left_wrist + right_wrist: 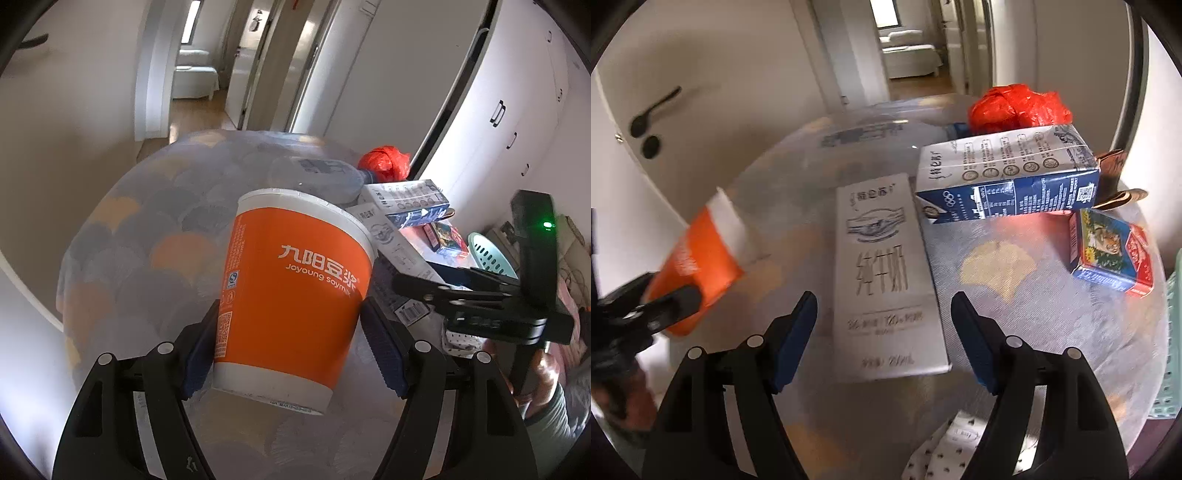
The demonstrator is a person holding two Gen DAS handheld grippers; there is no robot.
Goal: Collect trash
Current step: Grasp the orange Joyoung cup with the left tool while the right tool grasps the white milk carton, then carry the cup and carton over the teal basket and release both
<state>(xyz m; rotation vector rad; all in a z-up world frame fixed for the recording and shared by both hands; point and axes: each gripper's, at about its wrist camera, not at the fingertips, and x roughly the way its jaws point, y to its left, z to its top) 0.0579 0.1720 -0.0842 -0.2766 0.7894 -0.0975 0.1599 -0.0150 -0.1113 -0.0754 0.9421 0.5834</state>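
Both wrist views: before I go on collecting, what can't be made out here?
- Clear bottle: its far side is hidden behind the orange cup in the left wrist view.
- Orange cup: motion-blurred in the right wrist view; its inside is hidden in both.
- Green basket: cut off by the right wrist view's edge; its contents are unseen.

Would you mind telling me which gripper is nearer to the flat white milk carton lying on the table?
Right. The right gripper hovers open directly over the flat white milk carton; the left gripper holds the orange paper cup off to its left.
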